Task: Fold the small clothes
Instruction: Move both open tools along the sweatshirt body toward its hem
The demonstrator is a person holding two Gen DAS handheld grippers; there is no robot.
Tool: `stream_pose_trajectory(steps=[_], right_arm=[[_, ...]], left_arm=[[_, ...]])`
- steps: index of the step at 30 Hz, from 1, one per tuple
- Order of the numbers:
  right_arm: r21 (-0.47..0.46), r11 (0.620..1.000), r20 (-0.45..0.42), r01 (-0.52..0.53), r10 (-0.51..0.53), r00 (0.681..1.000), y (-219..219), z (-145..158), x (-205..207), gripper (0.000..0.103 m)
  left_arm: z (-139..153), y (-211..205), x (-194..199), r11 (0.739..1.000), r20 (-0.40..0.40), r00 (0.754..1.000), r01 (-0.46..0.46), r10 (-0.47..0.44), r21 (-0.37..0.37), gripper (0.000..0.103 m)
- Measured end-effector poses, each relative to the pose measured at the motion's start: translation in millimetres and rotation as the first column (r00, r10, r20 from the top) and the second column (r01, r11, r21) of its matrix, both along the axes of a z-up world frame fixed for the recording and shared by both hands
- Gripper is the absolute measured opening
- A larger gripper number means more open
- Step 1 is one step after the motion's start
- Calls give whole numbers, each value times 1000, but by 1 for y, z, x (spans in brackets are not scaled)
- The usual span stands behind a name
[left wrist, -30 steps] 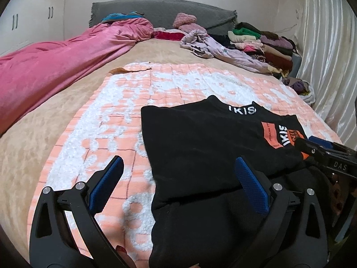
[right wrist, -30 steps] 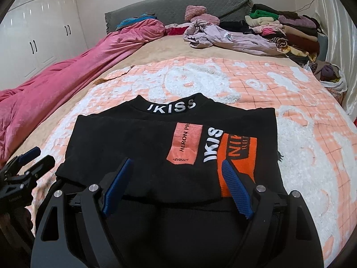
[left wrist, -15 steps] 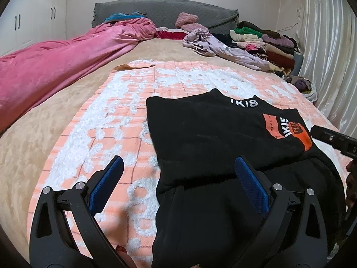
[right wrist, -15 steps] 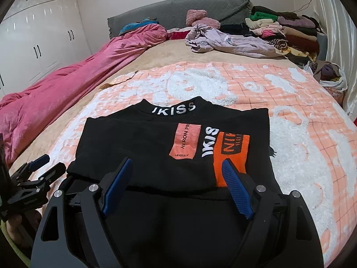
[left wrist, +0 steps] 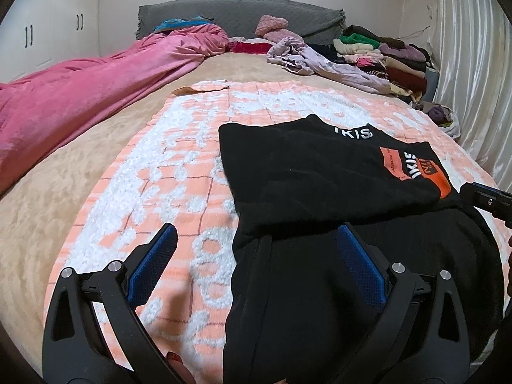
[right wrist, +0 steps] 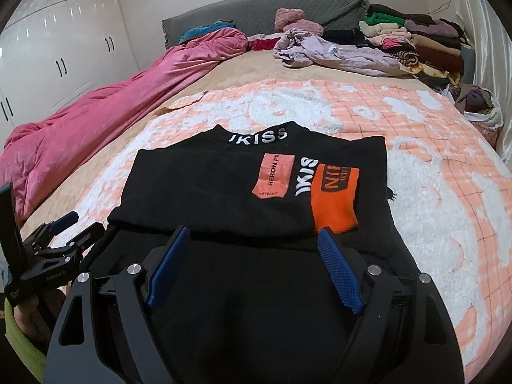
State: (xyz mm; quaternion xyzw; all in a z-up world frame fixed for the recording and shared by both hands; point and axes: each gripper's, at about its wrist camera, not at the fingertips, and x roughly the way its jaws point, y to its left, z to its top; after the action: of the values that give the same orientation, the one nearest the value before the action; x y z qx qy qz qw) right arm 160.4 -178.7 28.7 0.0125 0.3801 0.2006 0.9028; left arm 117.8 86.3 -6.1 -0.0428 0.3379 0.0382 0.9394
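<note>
At far left we see the pink quilt (right wrist: 96,108) along the bed (left wrist: 64,192) edge. Our left gripper (left wrist: 256,240) hangs with jaws wide apart and empty, over the black garment's (right wrist: 224,185) left edge. The garment lies flat on the orange-and-white blanket (right wrist: 432,192), its upper part folded down over the lower. Our right gripper (right wrist: 252,236) hovers above it, likewise spread wide, gripping nothing. Stacked clothes (right wrist: 416,41) occupy the far right corner.

My tally: one black sweater (right wrist: 224,192), one pink duvet (right wrist: 105,118), one peach-white blanket (right wrist: 432,166), one lilac garment (right wrist: 336,52), one clothes pile (right wrist: 425,38), two grippers: left gripper (left wrist: 256,256), right gripper (right wrist: 252,256).
</note>
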Motion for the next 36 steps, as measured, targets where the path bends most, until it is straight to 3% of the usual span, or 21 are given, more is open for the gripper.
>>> stream_pose_trajectory(steps=[7, 36], right_arm=[[-13, 1000, 9, 1, -1, 1000, -9, 1, -14, 81], [-30, 999, -18, 43, -44, 999, -68, -10, -64, 81]], left_arm=[[4, -6, -17, 1000, -5, 1000, 2, -1, 28, 93], [3, -1, -77, 1000, -92, 996, -11, 12, 3, 93]])
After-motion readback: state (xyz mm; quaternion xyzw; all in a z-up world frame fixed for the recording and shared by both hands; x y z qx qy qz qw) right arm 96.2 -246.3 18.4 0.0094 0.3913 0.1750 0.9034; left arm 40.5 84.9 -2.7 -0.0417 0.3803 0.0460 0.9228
